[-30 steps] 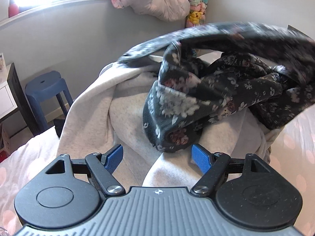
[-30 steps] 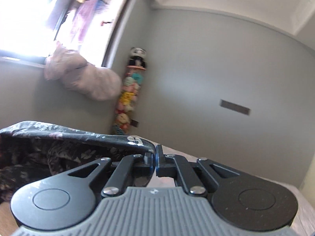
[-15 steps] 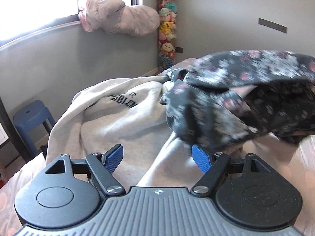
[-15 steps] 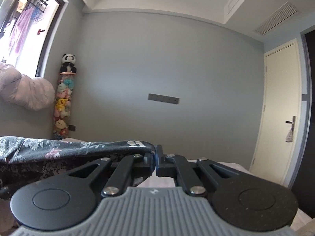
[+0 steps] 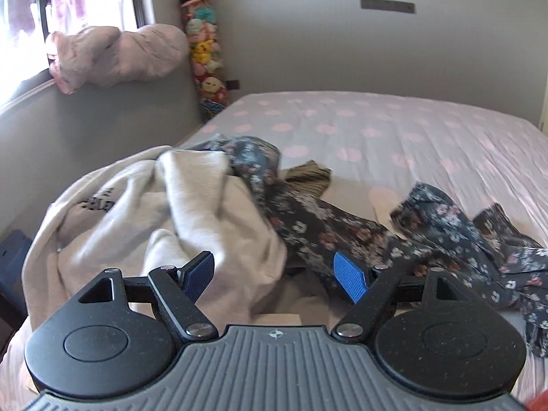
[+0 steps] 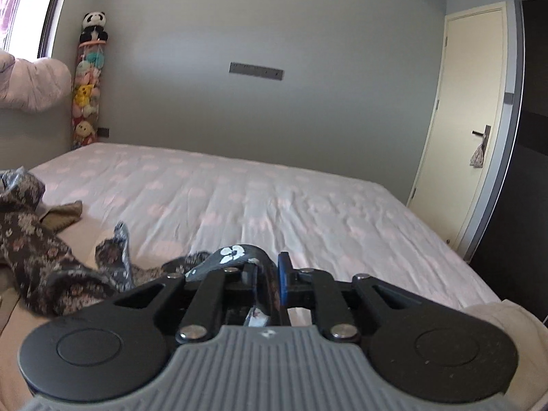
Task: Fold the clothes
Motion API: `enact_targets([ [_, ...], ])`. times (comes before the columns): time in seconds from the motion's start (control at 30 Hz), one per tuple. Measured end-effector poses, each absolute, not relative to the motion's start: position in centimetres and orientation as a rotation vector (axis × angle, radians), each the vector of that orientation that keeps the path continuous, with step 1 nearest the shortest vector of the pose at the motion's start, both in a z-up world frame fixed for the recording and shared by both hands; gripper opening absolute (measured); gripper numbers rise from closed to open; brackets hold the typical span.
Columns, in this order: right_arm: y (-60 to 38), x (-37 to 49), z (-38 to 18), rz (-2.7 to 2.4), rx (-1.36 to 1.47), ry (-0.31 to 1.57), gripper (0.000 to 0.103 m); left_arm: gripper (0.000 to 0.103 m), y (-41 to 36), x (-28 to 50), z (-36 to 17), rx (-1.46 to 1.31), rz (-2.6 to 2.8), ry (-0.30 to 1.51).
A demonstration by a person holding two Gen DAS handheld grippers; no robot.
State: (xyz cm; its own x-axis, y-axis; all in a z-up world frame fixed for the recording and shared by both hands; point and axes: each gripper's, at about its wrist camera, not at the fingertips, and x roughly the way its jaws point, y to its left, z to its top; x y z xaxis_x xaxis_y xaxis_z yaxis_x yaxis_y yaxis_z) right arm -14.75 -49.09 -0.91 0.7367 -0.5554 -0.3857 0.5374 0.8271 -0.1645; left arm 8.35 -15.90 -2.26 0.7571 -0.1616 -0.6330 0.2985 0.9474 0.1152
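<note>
Blue pads on the left gripper point(image 5: 277, 274) stand spread wide with nothing between them, just as they did a second ago; the gripper hangs above the clothes pile at the near edge of the bed point(image 5: 394, 137). A moment back the dark floral garment point(image 5: 342, 236) was lifted and stretched in the air across this view. Now it has come down and lies strung out over the pink-dotted sheet, one end draped on the pale grey sweatshirt point(image 5: 137, 226), the rest trailing away to the right.

The right gripper point(image 6: 267, 274) was pressed shut on the garment's edge a second ago. Its jaws are opening now, and a fold of the floral cloth point(image 6: 233, 253) is still lodged between them; from here I can't quite say whether the pads still press on it, though a narrow gap seems to show beside the blue one. That gripper has also swung round and dropped, so that the bed fills its view where earlier there was mostly wall and window.

A little farther on, a scrap of olive striped cloth point(image 5: 308, 176) pokes out from under the floral piece. Beyond that the sheet runs bare up to the grey wall, where a column of soft toys point(image 5: 202, 44) topped by a panda stands in the corner, beside a pink bundle point(image 5: 113, 54) on the window ledge.
</note>
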Motion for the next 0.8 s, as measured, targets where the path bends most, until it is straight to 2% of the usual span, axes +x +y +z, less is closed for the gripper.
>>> enact_targets([
  [0.03, -48.7, -15.3, -1.6, -0.587, -0.035, 0.442, 0.032, 0.077, -16.3, 8.4, -2.5, 0.216, -0.267, 0.680],
  [0.07, -48.7, -16.1, -2.0, -0.567, -0.023, 0.434, 0.047, 0.077, -16.7, 8.6, -2.7, 0.216, -0.280, 0.692],
  [0.1, -48.3, -17.0, -2.2, -0.541, -0.013, 0.424, 0.056, 0.077, -17.1, 8.8, -3.0, 0.217, -0.292, 0.704],
  [0.3, -47.0, -18.0, 0.0, -0.335, -0.019, 0.432, 0.064, 0.077, -20.2, 9.9, -4.0, 0.253, -0.331, 0.751],
  [0.53, -44.3, -18.1, -1.9, 0.115, 0.061, 0.667, 0.070, 0.077, -23.4, 10.8, -4.5, 0.299, -0.368, 0.776],
  [0.63, -43.8, -18.4, -2.4, 0.106, 0.039, 0.684, 0.070, 0.077, -24.3, 11.2, -4.7, 0.323, -0.381, 0.778],
  [0.8, -47.0, -19.1, -2.1, -0.018, 0.075, 0.654, 0.080, 0.076, -24.5, 12.0, -5.3, 0.361, -0.381, 0.803],
])
